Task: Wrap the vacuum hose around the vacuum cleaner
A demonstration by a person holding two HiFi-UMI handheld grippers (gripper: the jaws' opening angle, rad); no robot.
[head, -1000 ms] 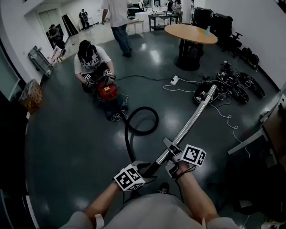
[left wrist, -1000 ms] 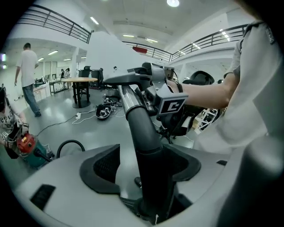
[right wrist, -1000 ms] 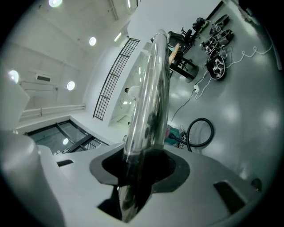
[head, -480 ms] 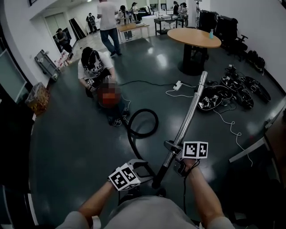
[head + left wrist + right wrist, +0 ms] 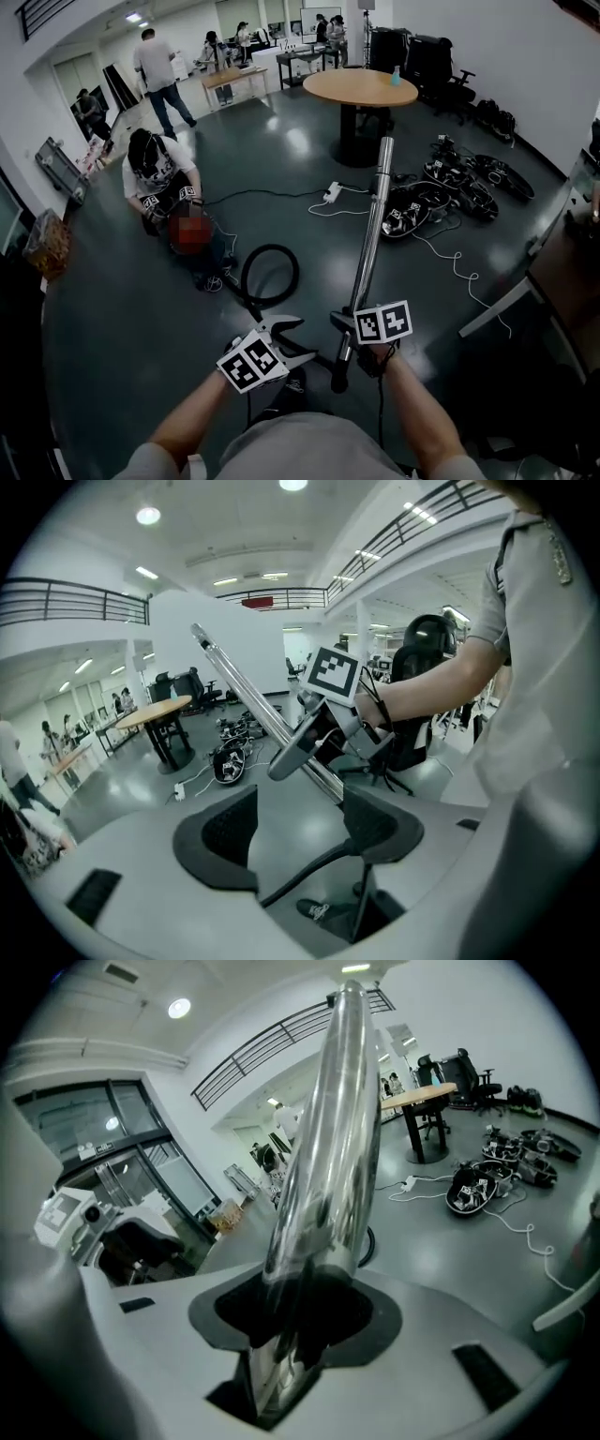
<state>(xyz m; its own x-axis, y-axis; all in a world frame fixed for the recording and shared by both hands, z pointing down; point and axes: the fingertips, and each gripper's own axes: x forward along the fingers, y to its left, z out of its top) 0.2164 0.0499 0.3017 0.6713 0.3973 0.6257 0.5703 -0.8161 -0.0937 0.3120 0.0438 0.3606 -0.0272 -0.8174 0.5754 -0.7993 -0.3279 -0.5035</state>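
right gripper (image 5: 295, 1318) fingers clenched on metal wand (image 5: 373, 225), tilted up so hose (image 5: 245, 277) trails loose on floor (image 5: 122, 309); left gripper (image 5: 300, 825) fingers released, empty, probably free for gathering hose.

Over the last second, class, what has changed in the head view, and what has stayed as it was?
The metal wand swung from slanting up to the right to standing almost upright in the picture. Nothing was taken hold of or let go. The right tool stays clamped on the wand, the left tool stays open beside it, gripping nothing, and the hose loop still lies on the floor.
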